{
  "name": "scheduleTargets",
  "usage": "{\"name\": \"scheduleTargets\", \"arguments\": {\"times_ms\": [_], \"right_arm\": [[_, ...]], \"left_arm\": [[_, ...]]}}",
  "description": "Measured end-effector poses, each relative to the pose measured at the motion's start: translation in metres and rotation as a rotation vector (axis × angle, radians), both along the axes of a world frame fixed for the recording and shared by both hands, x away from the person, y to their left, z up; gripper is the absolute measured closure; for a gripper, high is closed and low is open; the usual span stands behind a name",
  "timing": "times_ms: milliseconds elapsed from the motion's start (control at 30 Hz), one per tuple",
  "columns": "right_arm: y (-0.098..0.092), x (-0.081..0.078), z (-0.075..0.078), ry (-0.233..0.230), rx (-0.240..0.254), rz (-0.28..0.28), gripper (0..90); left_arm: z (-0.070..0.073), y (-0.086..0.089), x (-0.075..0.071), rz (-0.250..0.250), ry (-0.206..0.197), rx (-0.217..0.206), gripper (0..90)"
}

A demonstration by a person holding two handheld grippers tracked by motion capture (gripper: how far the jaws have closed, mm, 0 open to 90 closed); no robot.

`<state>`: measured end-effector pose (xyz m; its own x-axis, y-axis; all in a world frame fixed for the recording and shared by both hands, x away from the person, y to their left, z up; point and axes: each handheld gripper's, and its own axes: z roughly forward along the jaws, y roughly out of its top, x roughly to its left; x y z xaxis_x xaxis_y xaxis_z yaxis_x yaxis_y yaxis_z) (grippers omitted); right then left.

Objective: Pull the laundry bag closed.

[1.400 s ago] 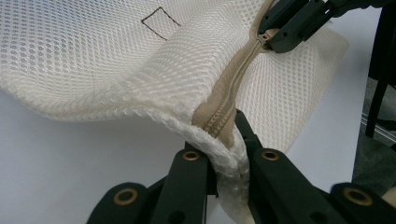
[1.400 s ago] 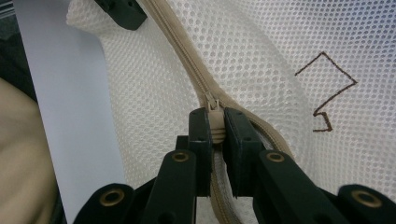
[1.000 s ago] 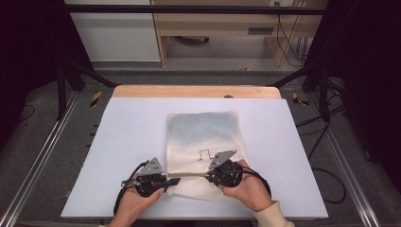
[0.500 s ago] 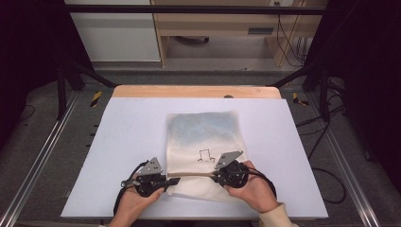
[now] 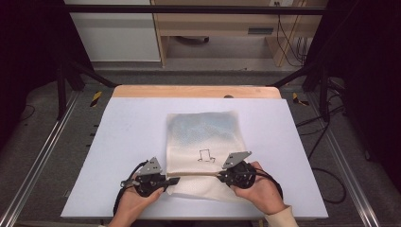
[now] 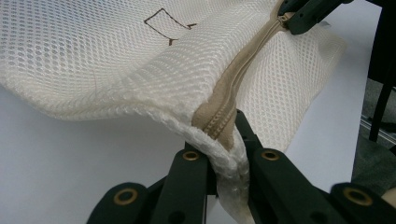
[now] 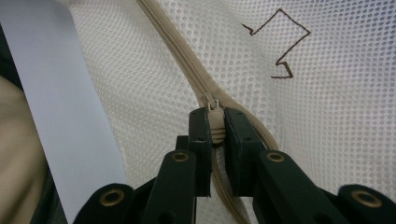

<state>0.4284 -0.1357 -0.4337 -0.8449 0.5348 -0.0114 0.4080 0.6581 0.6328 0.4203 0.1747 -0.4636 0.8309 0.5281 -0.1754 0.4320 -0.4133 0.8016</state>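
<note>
No readable text, brand or nos. anywhere. Only mark: a dark-brown line drawing (image 5: 206,155) on the mesh bag (image 5: 203,137), angular outline w/ small hooked ends, not a letter. It sits just beyond the right tool (image 5: 221,178), up and right of its jaws in the right gripper view (image 7: 279,46).

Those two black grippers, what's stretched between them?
In the high view, the mesh bag's beige zipper runs from the left gripper to the right gripper.

Both hands sit near the table's near edge, the left gripper (image 5: 174,180) and right gripper (image 5: 220,177) pointing inward, jaws apparently clamped tight.
</note>
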Motion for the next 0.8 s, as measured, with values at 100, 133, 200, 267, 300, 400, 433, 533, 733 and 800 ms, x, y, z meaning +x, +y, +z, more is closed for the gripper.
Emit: {"name": "scheduleTargets", "arguments": {"times_ms": [100, 133, 200, 267, 300, 400, 433, 533, 733, 800], "right_arm": [[-0.004, -0.001, 0.001, -0.003, 0.0, -0.012, 82.1], [-0.006, -0.002, 0.0, -0.004, 0.005, -0.015, 82.0], [-0.008, -0.003, 0.0, -0.003, 0.01, -0.019, 82.0], [-0.011, -0.004, 0.0, -0.001, 0.002, -0.026, 82.1], [-0.013, -0.004, 0.0, 0.0, 0.01, -0.03, 82.1], [-0.019, -0.006, 0.0, 0.001, 0.012, -0.039, 82.1], [-0.02, -0.006, -0.001, 0.0, 0.013, -0.04, 82.0], [-0.025, -0.008, -0.002, 0.0, 0.011, -0.051, 82.0], [-0.039, -0.013, -0.004, 0.013, 0.018, -0.088, 82.1], [-0.045, -0.015, -0.005, 0.009, 0.02, -0.094, 82.0]], "left_arm": [[0.0, 0.0, 0.0, 0.0, 0.0, 0.0, 86.1], [0.0, 0.0, -0.001, -0.001, -0.001, 0.0, 86.1], [0.0, 0.0, -0.001, -0.001, -0.002, 0.001, 86.1], [0.0, 0.0, -0.001, -0.002, -0.001, 0.001, 86.1], [0.0, 0.0, -0.001, -0.002, -0.002, 0.001, 86.1], [0.0, 0.0, -0.001, -0.004, -0.002, 0.001, 86.1], [0.0, 0.0, -0.001, -0.004, -0.002, 0.002, 86.1], [0.0, 0.0, -0.001, -0.001, 0.0, 0.001, 86.1], [0.0, 0.0, -0.002, -0.003, 0.002, -0.001, 86.1], [0.0, 0.0, -0.002, -0.004, 0.003, -0.001, 86.1]]}}
